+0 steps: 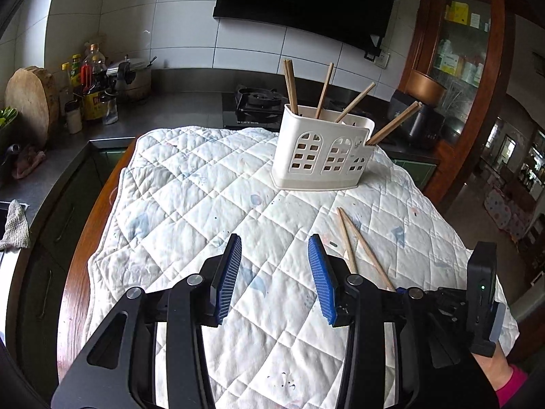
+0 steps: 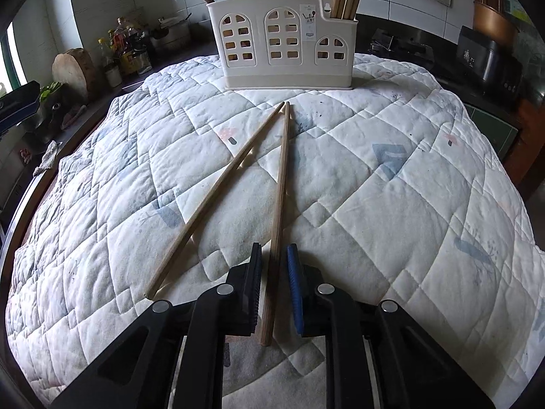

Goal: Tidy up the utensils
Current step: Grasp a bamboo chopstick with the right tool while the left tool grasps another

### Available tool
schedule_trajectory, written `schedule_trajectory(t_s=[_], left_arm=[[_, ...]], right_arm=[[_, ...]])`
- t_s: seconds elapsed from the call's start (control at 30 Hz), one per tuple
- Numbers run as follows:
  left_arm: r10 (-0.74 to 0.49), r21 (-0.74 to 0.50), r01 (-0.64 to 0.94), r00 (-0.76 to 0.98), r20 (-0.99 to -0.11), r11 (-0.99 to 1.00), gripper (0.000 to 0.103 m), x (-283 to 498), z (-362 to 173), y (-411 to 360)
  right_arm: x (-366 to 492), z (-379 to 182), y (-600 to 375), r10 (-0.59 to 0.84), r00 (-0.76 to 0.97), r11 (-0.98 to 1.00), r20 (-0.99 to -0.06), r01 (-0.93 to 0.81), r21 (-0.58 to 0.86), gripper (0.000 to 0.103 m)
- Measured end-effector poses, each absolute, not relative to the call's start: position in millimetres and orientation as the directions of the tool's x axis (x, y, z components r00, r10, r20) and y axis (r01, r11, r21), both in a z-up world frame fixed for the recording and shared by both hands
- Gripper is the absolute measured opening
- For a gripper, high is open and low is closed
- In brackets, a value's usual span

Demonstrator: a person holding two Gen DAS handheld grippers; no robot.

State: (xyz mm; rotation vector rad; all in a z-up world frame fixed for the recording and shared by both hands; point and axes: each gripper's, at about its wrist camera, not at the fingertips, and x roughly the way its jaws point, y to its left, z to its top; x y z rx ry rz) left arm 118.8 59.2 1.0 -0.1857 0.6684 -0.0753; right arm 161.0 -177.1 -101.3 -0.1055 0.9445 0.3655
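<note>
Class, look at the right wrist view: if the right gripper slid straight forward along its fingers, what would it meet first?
The right gripper already straddles one chopstick; following it forward, the first real obstacle is probably the white utensil holder, though depth is uncertain.

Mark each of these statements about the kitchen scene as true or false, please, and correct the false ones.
1. Two chopsticks lie loose on the quilted cloth. True: one lies clear of the tongs, the other runs between the right tongs.
2. The white utensil holder is empty. False: several chopsticks stand in it.
3. The left tongs hold a chopstick. False: they are open, with nothing between them.
4. The right tongs straddle the near end of one chopstick. True, though there are gaps on both sides of it.
5. The holder lies on its side. False: it stands upright on the cloth.
</note>
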Motion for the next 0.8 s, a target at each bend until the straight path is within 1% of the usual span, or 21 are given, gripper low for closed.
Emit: schedule_trajectory(t_s=[0.07, 0.23, 0.37, 0.5, 0.8], left_arm=[[-0.144, -0.206, 0.017, 0.768, -0.625, 0.978, 0.042, 117, -7, 55], [-0.172, -0.205, 0.045, 0.731, -0.66, 0.978, 0.042, 114, -28, 36], [-0.219, -0.223, 0.085, 0.685, -0.695, 0.971, 0.041, 115, -45, 17], [-0.259, -0.246, 0.114, 0.65, -0.714, 0.963, 0.041, 116, -59, -3], [-0.276, -0.225, 0.16, 0.59, -0.759, 0.961, 0.039, 139, -82, -45]], right_arm=[[160, -101, -179, 0.263, 0.535, 0.935, -0.803, -0.345, 0.077, 0.008], [157, -96, -185, 0.276, 0.548, 0.939, -0.79, -0.331, 0.098, 0.007], [152, -84, -195, 0.294, 0.572, 0.939, -0.766, -0.322, 0.12, 0.007], [144, -66, -205, 0.312, 0.607, 0.938, -0.73, -0.319, 0.136, 0.006], [132, -14, -231, 0.356, 0.7, 0.931, -0.619, -0.325, 0.168, 0.006]])
